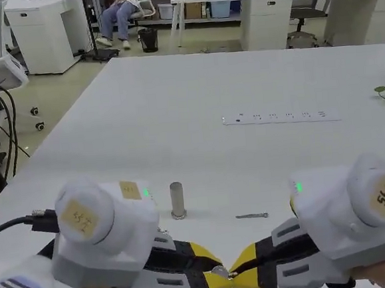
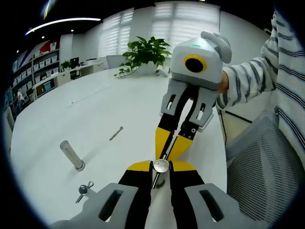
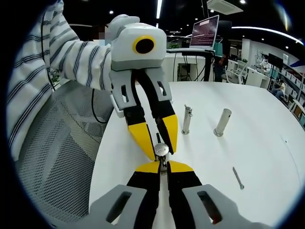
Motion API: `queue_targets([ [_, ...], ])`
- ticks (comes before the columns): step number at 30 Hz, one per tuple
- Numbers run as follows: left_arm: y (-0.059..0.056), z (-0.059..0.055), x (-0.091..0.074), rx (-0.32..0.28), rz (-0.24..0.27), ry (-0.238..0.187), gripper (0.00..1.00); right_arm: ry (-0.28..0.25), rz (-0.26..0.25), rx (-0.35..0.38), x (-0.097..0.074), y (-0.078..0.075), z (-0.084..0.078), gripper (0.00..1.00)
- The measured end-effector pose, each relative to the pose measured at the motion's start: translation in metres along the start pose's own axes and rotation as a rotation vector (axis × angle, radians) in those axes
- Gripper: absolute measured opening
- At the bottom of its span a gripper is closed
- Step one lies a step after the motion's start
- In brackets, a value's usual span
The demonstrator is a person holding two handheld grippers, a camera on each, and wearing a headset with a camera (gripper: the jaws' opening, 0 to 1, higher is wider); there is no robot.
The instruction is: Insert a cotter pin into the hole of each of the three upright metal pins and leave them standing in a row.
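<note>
Sitting between left gripper's (image 2: 161, 170) jaws: pin (image 2: 161, 165).

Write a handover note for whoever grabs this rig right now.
Left tongs shut on a metal pin at the near edge of the table.
Right tongs shut on a cotter pin, its tip at that pin's head.
One upright pin looks bare; another upright pin may already carry a cotter, too small to tell.
Spare cotter pin lies loose.
Left: finish this insertion, do the rest, line up all three.
</note>
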State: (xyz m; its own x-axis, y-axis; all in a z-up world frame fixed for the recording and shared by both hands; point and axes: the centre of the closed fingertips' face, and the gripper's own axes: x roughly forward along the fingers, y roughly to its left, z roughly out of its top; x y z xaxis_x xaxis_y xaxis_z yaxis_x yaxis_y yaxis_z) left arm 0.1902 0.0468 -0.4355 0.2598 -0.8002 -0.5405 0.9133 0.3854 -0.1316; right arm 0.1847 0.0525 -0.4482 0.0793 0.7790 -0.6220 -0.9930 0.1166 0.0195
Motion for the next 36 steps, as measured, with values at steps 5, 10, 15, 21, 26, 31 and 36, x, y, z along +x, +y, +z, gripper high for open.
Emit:
queue_targets([
  [5, -0.002, 0.003, -0.003, 0.008, 0.004, -0.031, 0.14, -0.024, -0.003, 0.015, 0.0, 0.002, 0.002, 0.08],
  [10, -0.007, 0.002, -0.009, -0.009, -0.003, -0.038, 0.29, -0.041, -0.033, 0.036, -0.001, 0.002, -0.001, 0.1],
  [15, -0.006, -0.005, -0.019, -0.058, 0.014, -0.052, 0.39, -0.062, -0.055, 0.078, 0.0, 0.001, -0.005, 0.14],
  [21, -0.01, -0.003, -0.036, -0.124, 0.045, -0.13, 0.48, -0.094, -0.047, 0.114, 0.005, 0.005, -0.007, 0.15],
  [26, -0.014, -0.011, -0.05, -0.174, 0.077, -0.145, 0.57, -0.108, -0.066, 0.152, 0.012, 0.004, -0.009, 0.15],
  [31, -0.02, -0.02, -0.06, -0.233, 0.11, -0.163, 0.68, -0.118, -0.06, 0.164, 0.02, 0.006, -0.008, 0.18],
  [36, -0.026, -0.027, -0.067, -0.287, 0.133, -0.171, 0.81, -0.134, -0.059, 0.168, 0.023, 0.005, -0.005, 0.19],
])
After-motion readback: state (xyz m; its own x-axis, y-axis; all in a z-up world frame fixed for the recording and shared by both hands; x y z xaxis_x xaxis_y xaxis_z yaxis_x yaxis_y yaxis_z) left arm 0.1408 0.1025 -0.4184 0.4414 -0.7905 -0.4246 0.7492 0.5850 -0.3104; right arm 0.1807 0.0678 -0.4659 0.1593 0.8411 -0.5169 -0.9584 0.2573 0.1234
